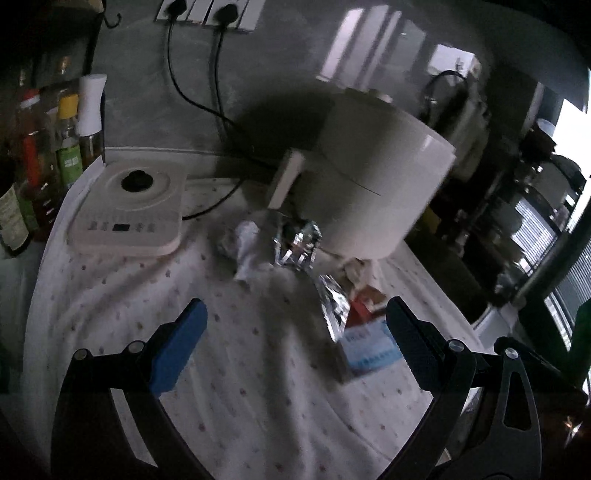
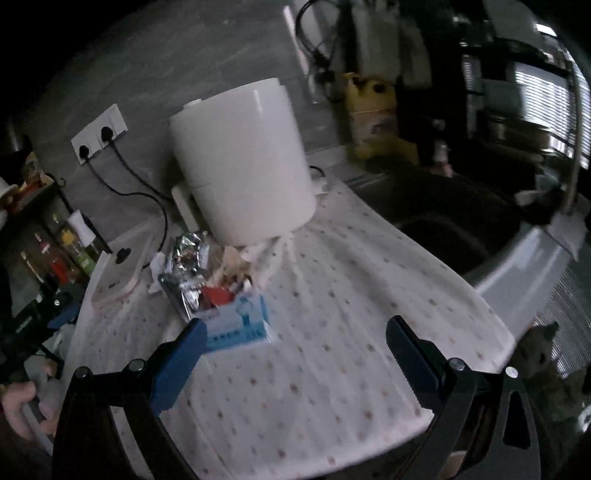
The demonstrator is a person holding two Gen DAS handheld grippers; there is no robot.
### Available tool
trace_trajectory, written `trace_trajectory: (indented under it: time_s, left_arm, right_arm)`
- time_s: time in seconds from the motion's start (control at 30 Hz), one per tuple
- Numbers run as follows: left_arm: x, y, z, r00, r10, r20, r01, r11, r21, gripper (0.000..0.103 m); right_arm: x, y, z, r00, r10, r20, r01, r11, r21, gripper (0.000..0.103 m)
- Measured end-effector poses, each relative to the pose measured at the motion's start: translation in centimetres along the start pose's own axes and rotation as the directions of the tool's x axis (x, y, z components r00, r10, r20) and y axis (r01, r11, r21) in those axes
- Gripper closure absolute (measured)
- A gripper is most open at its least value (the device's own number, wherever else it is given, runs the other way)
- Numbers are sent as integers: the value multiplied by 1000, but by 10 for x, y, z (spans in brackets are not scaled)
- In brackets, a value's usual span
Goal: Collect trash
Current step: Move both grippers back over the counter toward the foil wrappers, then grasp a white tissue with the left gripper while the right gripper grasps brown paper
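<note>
Kitchen counter, white dotted cloth (image 2: 332, 295) | we see blue-and-white carton (image 2: 238, 321), crumpled silver foil (image 1: 295, 247) and white paper wad (image 1: 245, 247) before white cylindrical appliance (image 2: 240, 166) | left gripper (image 1: 295, 343) wide apart, empty | right gripper (image 2: 295, 350) wide apart, empty

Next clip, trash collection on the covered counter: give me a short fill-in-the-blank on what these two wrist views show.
1. Both the left gripper and the right gripper have their jaws ____.
2. The crumpled foil lies in front of the ____ appliance.
3. The blue-and-white box rests on a ____ cloth.
4. Two black ____ sit in the wall sockets.

Missing words: open; white; dotted; plugs
</note>
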State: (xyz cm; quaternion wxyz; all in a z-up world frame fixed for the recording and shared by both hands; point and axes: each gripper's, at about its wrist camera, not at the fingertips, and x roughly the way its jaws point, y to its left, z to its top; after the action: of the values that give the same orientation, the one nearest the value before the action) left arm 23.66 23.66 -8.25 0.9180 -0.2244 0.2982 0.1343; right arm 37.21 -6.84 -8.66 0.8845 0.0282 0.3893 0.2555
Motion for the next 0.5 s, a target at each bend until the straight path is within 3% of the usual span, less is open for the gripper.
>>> trace_trajectory:
  time_s: [0.4, 0.5]
  left_arm:
    - [68, 38, 41, 999, 7, -54, -8, 1000, -19, 37]
    - [86, 46, 46, 995, -4, -99, 2, 1000, -28, 56]
  right_arm:
    - [71, 40, 36, 997, 60, -44, -61, 998, -34, 16]
    - [82, 51, 44, 996, 61, -64, -64, 997, -44, 20]
